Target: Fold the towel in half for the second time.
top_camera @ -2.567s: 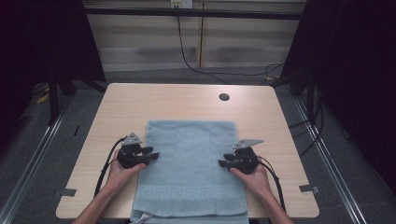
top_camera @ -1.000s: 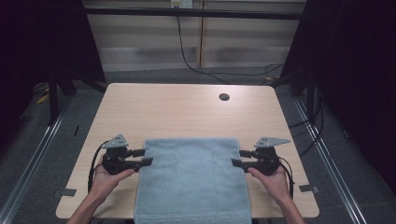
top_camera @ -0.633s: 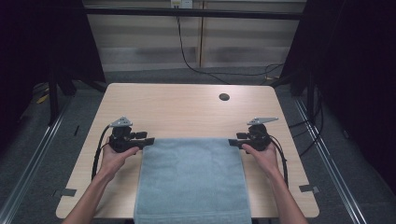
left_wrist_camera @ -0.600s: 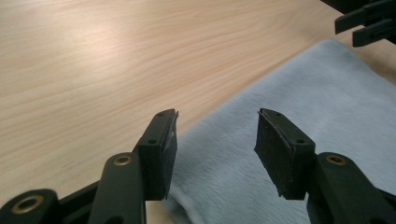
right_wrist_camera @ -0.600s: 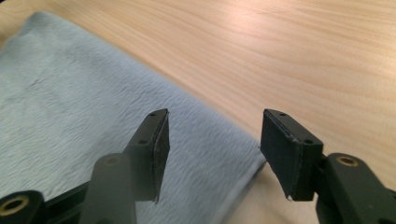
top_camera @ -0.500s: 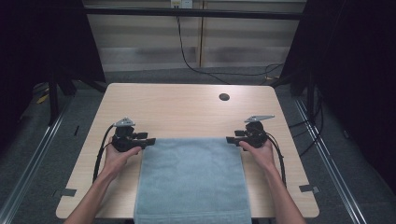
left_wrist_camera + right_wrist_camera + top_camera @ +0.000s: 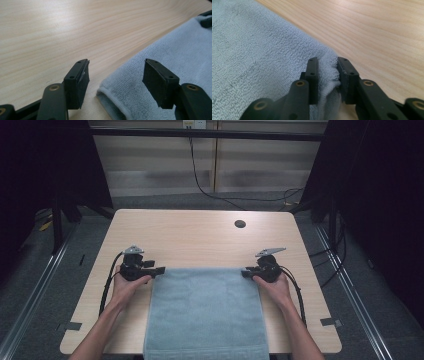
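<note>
Towel (image 7: 205, 312) lay flat between our two grippers on the table (image 7: 200, 235), its far corners at their tips for a fold. Our right gripper (image 7: 328, 72), jaws just closing, clamped one corner; the left gripper (image 7: 115, 80), just opening, straddled the other, untouched.

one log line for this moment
left gripper: open at towel corner | right gripper: closing, pinching towel corner | towel: flat on table

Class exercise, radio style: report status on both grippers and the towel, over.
Left gripper open, jaws just opening, towel corner between them, unpinched. Right gripper shut on towel corner, just closed. Towel flat on table. Nothing in the way.
</note>
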The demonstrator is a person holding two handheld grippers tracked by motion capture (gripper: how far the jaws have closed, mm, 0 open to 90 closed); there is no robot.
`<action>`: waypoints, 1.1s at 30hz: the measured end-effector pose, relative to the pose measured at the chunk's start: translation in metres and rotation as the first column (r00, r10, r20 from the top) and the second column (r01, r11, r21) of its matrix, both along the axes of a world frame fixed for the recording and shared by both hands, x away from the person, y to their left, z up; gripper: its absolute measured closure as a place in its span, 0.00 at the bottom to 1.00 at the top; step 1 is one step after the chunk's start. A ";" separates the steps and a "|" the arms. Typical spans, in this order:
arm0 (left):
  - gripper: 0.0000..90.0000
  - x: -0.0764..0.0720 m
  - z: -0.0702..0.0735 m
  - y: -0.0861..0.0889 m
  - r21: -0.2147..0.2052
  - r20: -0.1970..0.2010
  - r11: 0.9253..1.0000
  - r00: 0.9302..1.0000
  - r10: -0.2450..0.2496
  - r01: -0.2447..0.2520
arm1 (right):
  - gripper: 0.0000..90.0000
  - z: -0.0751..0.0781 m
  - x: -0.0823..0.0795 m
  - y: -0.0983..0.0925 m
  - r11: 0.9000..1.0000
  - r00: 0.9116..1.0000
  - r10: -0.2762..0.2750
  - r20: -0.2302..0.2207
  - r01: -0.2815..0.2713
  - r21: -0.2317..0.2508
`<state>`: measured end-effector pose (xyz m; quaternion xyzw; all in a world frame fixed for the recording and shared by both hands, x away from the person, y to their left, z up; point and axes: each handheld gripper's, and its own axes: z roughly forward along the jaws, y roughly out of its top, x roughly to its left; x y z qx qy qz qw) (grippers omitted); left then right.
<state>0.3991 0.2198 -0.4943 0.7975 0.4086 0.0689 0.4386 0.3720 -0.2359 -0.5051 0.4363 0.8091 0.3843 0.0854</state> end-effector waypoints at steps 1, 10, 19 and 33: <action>0.41 0.000 -0.002 0.000 0.002 -0.009 1.000 1.000 -0.002 0.002 | 0.84 0.000 -0.001 0.000 1.000 1.000 -0.004 -0.002 0.004 0.001; 0.52 0.000 -0.011 -0.008 0.056 -0.010 0.997 0.999 -0.048 0.049 | 0.88 -0.001 -0.004 0.002 1.000 1.000 -0.023 0.010 0.023 0.011; 0.88 -0.006 -0.015 -0.008 0.041 -0.005 0.994 0.995 -0.100 0.100 | 0.88 -0.003 -0.006 0.001 0.999 0.999 -0.041 0.019 0.040 0.034; 0.91 -0.002 0.010 -0.010 -0.062 0.050 0.996 0.997 -0.066 0.069 | 0.90 0.022 -0.014 -0.007 0.990 0.992 -0.083 0.093 0.071 0.120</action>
